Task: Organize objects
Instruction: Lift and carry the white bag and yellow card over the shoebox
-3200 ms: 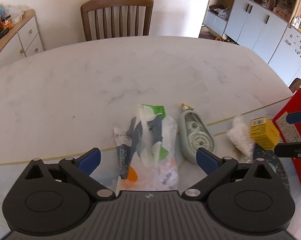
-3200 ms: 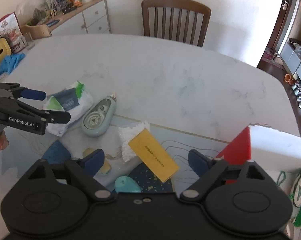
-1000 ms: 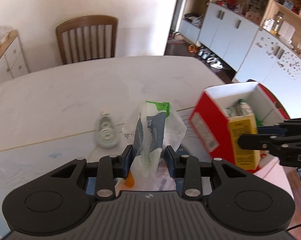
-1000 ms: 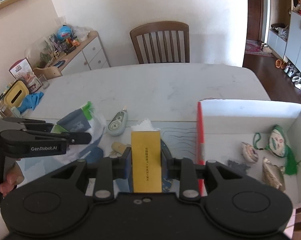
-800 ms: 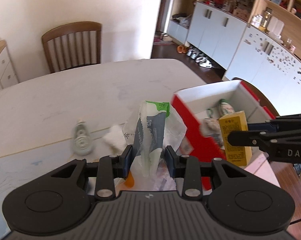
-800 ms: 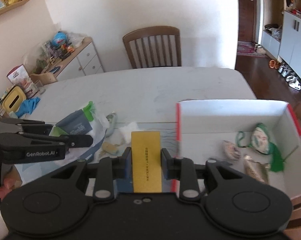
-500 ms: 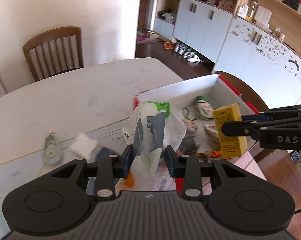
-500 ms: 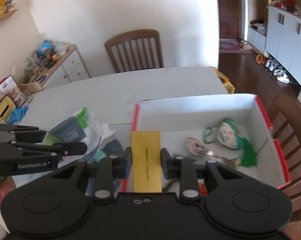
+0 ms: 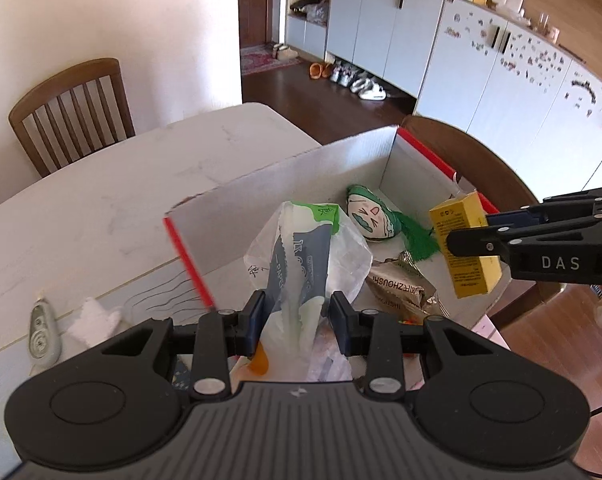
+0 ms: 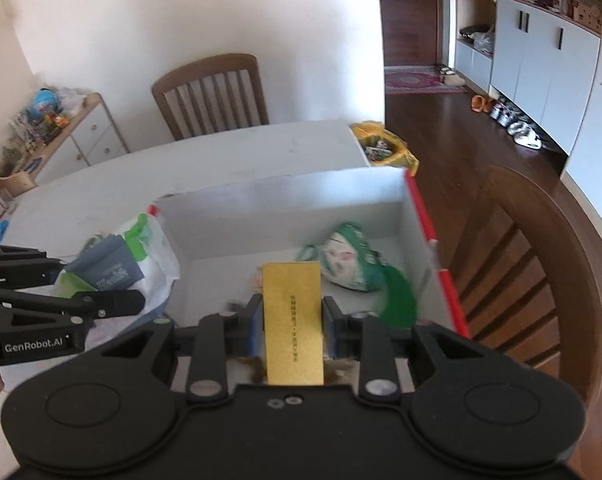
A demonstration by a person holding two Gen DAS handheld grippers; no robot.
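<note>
My left gripper [image 9: 297,318] is shut on a clear plastic bag [image 9: 309,252] with green, white and blue-grey packets inside, held above the near left part of an open red-and-white box [image 9: 285,184]. My right gripper [image 10: 291,320] is shut on a yellow carton [image 10: 292,320], held over the same box [image 10: 285,208]. In the left wrist view the right gripper [image 9: 477,236] grips that carton [image 9: 467,248] at the box's right side. In the right wrist view the left gripper [image 10: 137,300] holds the bag [image 10: 141,256] by the box's left wall. A green-and-white plush sachet [image 9: 371,218] and a foil packet [image 9: 399,280] lie in the box.
On the white table [image 9: 101,208] left of the box lie a grey-green correction tape [image 9: 41,338] and a crumpled white tissue [image 9: 95,318]. Wooden chairs stand at the far side [image 9: 69,108] and just right of the box [image 10: 541,264]. A yellow bag [image 10: 385,148] sits on the floor beyond the table.
Both grippers have swung to the right with their loads, from over the table mat to over the box. The tape and tissue have slid to the left of the view.
</note>
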